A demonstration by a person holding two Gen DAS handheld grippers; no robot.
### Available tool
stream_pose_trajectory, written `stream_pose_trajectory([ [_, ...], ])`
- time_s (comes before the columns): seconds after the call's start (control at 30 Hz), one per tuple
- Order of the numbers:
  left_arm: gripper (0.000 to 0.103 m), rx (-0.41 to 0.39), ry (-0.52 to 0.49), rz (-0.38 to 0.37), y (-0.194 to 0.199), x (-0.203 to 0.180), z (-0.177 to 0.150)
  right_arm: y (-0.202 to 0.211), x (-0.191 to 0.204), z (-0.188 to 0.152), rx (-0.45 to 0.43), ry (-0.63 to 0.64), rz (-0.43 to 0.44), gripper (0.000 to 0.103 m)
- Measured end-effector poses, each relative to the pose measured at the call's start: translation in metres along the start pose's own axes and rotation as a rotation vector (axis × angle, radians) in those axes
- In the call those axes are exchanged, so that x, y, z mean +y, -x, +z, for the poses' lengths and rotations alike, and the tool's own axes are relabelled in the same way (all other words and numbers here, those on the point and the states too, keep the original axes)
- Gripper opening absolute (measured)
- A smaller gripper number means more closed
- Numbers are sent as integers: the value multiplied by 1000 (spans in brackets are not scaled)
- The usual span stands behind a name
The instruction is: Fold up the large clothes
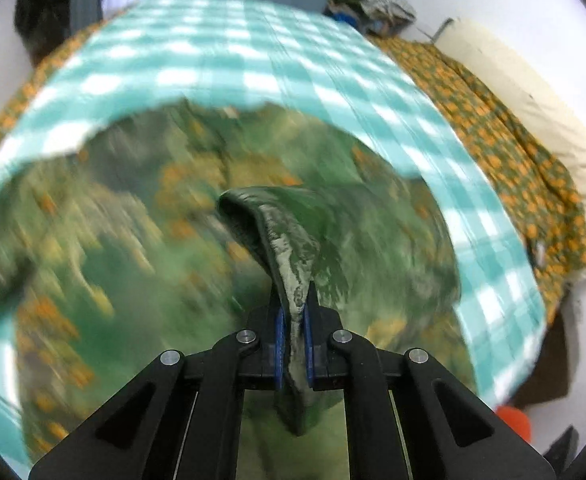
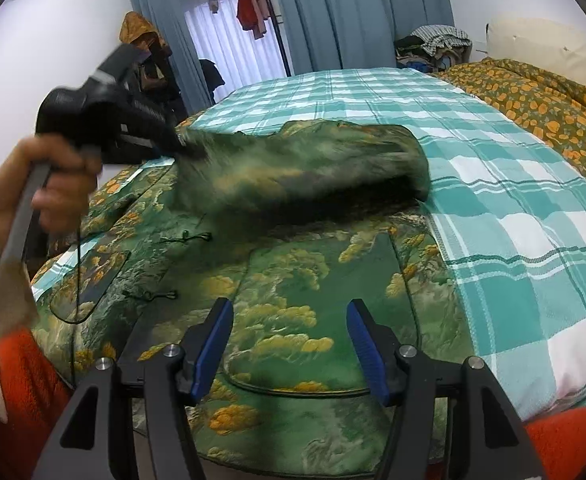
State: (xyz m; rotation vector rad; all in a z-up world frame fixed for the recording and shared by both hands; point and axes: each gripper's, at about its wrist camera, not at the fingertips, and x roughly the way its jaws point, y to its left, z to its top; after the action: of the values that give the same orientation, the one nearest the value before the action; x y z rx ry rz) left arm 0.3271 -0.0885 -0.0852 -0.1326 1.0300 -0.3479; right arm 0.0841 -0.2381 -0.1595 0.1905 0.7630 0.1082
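A large green jacket [image 2: 293, 288] with a yellow cloud pattern lies spread on the bed, its front up with cord fastenings. My left gripper [image 1: 293, 320] is shut on a fold of the jacket [image 1: 289, 248]. In the right wrist view the left gripper [image 2: 181, 144] holds a lifted part of the jacket [image 2: 313, 168], stretched above the lower part and blurred. My right gripper [image 2: 289, 340] is open and empty, low over the jacket's near end.
The bed has a teal and white checked cover [image 2: 513, 208]. An orange-flowered quilt [image 2: 541, 104] and a cream pillow [image 2: 549, 48] lie at the right. Piled clothes [image 2: 437, 44] sit at the far end by blue curtains [image 2: 357, 12].
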Motion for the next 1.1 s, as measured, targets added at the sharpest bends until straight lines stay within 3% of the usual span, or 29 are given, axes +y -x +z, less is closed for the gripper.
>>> stream_pose_trajectory([
  [0.13,6,-3,21,66,-26,37,13,-8,-20,15,6,-45,-34,60],
  [0.27,6,41,62,71,-53,65,4,-30,-42,59,-9,-38,-82,60],
  [0.4,7,43,72,64,-72,73,-6,-85,-51,119,33,27,-108,60],
  [0.53,8,44,66,84,-80,76,-8,-141,-60,163,50,-4,-81,60],
  [0.63,12,54,79,88,-90,80,-16,-187,-72,167,134,-53,-84,60],
  [0.7,15,40,94,73,-96,85,-24,-218,-78,154,241,-79,-91,60],
  [0.9,17,-24,32,97,-101,83,-37,-230,-67,144,272,9,-138,61],
  [1.0,17,-42,4,124,-102,77,-39,-228,-65,162,339,39,-137,61],
  [1.1,17,-52,5,123,-104,78,-40,-222,-61,192,287,50,-165,61],
])
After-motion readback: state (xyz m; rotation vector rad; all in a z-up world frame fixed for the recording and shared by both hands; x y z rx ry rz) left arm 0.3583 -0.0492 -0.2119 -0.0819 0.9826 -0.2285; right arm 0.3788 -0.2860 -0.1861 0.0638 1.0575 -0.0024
